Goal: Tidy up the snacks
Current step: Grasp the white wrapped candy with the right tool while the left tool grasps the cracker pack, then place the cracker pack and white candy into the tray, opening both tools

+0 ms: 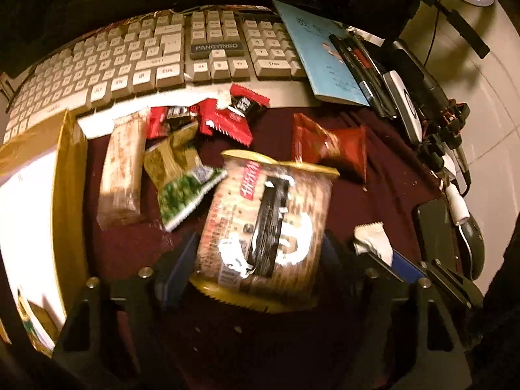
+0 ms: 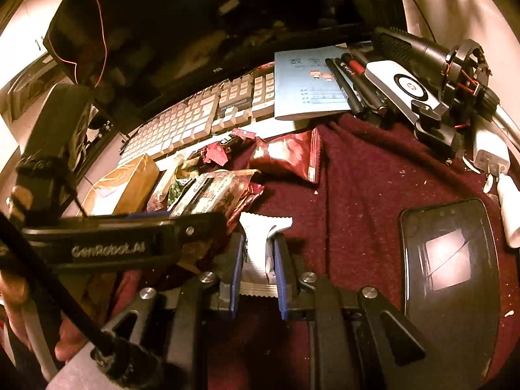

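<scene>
Maroon cloth (image 2: 357, 195) desk, left gripper (image 1: 260, 253) clamped on brown snack pack (image 1: 263, 224), right gripper (image 2: 258, 260) pinching white wrapper (image 2: 260, 247), keyboard (image 1: 156, 55) at eleven o'clock.

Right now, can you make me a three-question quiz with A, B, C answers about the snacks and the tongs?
1. Where does the blue notebook lie?
A. Partly on the keyboard's right end
B. Inside the gold box
C. Under the phone

2. What colour is the packet in the right tongs?
A. Green
B. White
C. Red

3. What are the left tongs doing?
A. Hanging open over nothing
B. Pressing a key
C. Gripping the big brown snack pack

Answers:
1. A: the notebook covers the right end of the keyboard.
2. B: the white packet sits pinched between the blue pads.
3. C: the big brown snack pack fills the gap, with a pad against each of its sides.
</scene>
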